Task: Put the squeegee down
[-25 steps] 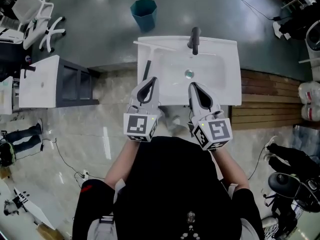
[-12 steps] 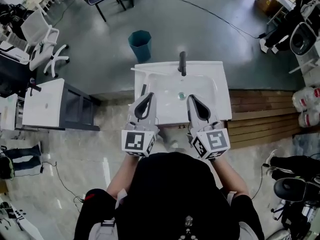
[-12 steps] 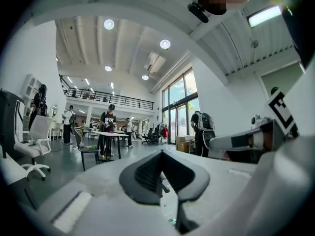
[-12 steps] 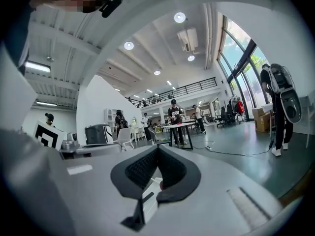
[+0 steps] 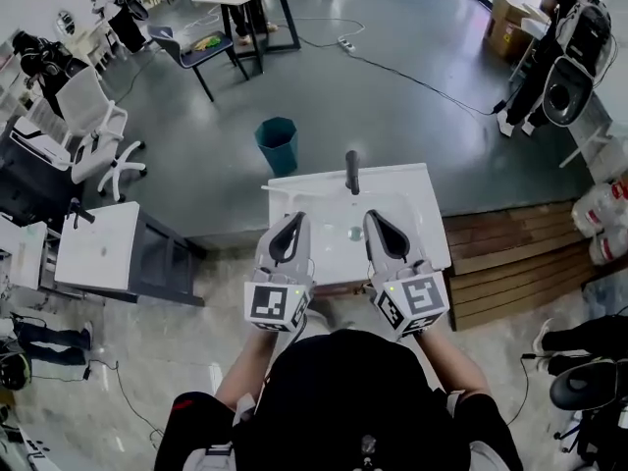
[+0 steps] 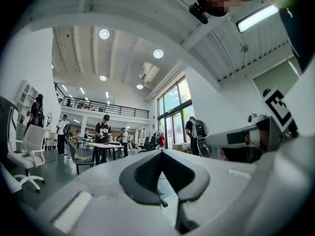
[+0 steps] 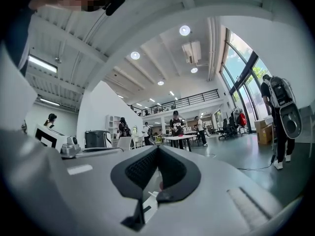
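Higher than a second ago, the left tongs (image 5: 294,217) and right tongs (image 5: 376,215) hover at the head view's centre above the white basin (image 5: 417,214); the squeegee (image 5: 283,189) lies on its upper-left rim. Left gripper view: tongs closed, empty. Right gripper view: closed, empty too.

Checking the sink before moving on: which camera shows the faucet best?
The head view: the black faucet stands whole at the white sink's back edge. Both gripper views look level across the room and show no faucet.
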Demonstrator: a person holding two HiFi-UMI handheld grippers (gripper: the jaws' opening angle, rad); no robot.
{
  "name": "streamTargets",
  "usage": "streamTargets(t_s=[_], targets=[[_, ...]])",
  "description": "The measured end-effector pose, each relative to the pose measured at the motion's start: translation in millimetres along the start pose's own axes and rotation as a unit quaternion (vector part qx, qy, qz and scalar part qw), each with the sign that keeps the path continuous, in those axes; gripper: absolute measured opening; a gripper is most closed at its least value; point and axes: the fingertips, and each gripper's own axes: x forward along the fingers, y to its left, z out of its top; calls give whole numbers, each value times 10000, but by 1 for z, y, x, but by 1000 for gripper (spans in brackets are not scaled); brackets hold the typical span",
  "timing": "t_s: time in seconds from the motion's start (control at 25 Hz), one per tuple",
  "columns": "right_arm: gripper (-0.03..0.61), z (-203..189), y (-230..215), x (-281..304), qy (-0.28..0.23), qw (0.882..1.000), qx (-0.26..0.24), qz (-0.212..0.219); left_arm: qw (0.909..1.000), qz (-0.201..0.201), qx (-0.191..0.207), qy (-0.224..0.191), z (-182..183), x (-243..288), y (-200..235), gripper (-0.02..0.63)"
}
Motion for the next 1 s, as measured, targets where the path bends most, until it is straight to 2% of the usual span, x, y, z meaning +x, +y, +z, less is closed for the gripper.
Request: streamTargets(t_s=[0.24,0.48,1.0], targets=[[2,11,2,-3,-91,10000,-28,6,9999,-5,-104,-90,11,-2,1,2],[2,6,3,-6,-79,9999,-21,85,9998,-9,-178,-18,0,-6,-6,2],[0,8,10,-9,-69,9997,-13,244,9998,-11,-185,3,1,-7,-9,2]])
